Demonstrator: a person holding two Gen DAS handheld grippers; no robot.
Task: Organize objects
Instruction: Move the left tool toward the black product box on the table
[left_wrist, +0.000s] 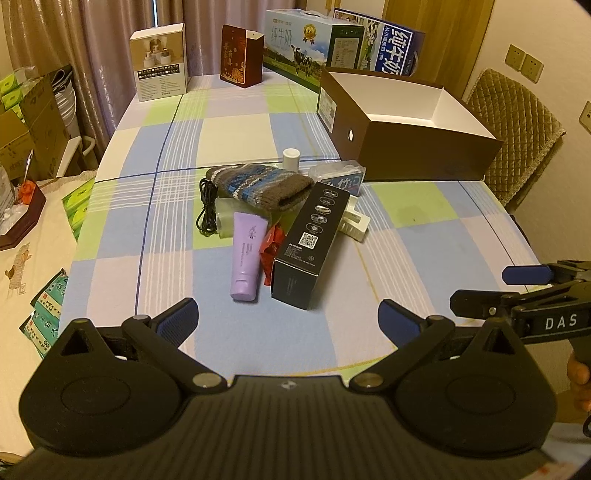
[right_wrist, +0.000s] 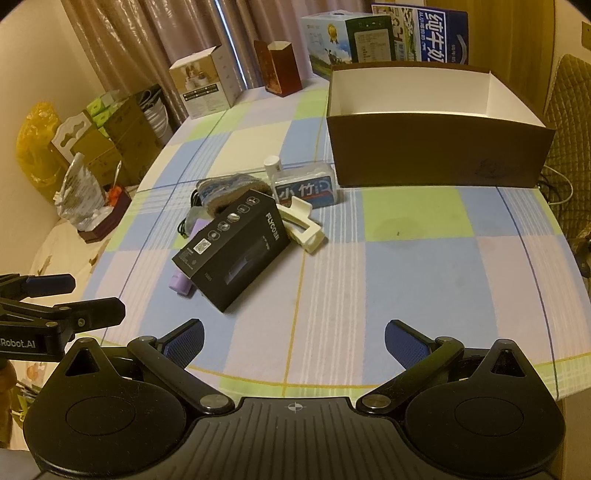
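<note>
Left wrist view: both claws, left gripper and right gripper, spread wide, empty; black carton propped on lilac tube, perhaps sliding mid-table if nudged.

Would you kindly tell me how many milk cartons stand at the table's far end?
2: the green-and-white milk carton behind the open box, and the blue milk carton beside it, partly hidden. Others may be hidden.

it looked like a home dining room: a table under a checked cloth, a quilted chair pushed up to it, long curtains behind, milk cartons and gift boxes stacked about, wall sockets nearby.
</note>
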